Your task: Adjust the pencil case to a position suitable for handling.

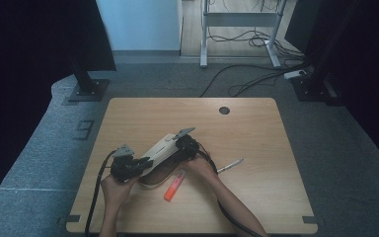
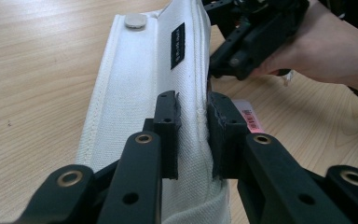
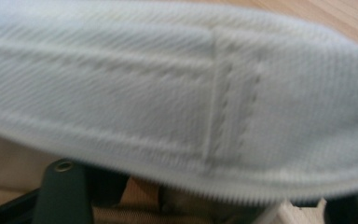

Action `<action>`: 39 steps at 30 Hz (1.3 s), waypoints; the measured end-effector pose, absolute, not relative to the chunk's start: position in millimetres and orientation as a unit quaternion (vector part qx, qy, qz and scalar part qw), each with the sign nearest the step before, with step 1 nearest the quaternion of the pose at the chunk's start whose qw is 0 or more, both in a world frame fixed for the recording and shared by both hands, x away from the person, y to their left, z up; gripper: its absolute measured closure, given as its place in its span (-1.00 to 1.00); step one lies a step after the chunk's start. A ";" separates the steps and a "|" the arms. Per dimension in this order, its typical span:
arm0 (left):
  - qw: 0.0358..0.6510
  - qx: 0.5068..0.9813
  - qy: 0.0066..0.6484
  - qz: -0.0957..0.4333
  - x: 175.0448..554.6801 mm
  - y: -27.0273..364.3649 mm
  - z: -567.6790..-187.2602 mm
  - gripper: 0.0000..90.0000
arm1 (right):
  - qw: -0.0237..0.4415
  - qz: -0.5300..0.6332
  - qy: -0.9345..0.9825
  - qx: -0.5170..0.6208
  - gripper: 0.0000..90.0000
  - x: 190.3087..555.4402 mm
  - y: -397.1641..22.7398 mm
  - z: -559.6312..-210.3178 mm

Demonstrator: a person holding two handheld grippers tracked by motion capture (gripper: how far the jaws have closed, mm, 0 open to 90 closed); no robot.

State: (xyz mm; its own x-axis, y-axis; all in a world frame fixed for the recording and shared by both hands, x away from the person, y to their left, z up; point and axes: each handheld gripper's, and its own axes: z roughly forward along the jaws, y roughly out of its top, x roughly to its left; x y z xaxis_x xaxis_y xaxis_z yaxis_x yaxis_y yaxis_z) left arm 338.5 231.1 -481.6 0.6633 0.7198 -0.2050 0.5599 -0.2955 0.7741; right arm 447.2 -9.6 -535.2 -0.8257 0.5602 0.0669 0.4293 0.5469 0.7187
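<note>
A white canvas pouch [image 1: 162, 149] lies slantwise near the middle of the tabletop [image 1: 256, 128], a little toward its near edge, running from the lower left up toward the centre. In the left gripper view its cloth [image 2: 140, 88] bears a round snap at the far end and a small black label along one side. The left tool [image 1: 128, 167] is clenched on the pouch's near end: both black pads press a ridge of fabric along the seam, the cloth bunched between them. The right tool [image 1: 187, 144] sits at the pouch's far end, held in the person's right hand [image 1: 202, 168]; in its own view the white fabric [image 3: 177, 93] lies very close and blurred across the top, with tan lining below, and its jaws appear to stand released, reaching under the flap without pinching it, though the blur makes this uncertain. An orange highlighter [image 1: 174, 185] lies just beside the pouch toward the near edge. A silver pen [image 1: 230, 165] rests to the right of the right hand, apart from the pouch.
</note>
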 end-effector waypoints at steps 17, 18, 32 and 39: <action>0.443 0.797 0.402 0.088 339.0 233.8 -482.4 0.67 | 0.085 0.379 0.879 0.276 -0.35 427.5 -49.9 -519.3; 0.443 0.797 0.402 0.088 338.9 233.8 -482.4 0.67 | 0.085 0.381 0.879 0.275 -0.34 426.3 -52.6 -518.2; 0.445 0.797 0.400 0.085 338.9 235.7 -482.3 0.66 | 0.078 0.383 0.876 0.284 0.04 400.9 -95.1 -510.7; 0.446 0.796 0.400 0.085 338.5 236.2 -481.6 0.66 | 0.084 0.377 0.875 0.291 0.33 386.0 -118.1 -511.4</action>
State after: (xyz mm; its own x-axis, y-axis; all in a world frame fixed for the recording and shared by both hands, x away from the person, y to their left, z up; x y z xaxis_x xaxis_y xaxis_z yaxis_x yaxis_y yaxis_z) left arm 338.5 236.2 -481.6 0.6663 0.7120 -0.2215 0.5608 -0.2826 0.7783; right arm 386.0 -118.1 -511.4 -0.8161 0.5731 0.0738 0.4469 0.5451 0.7093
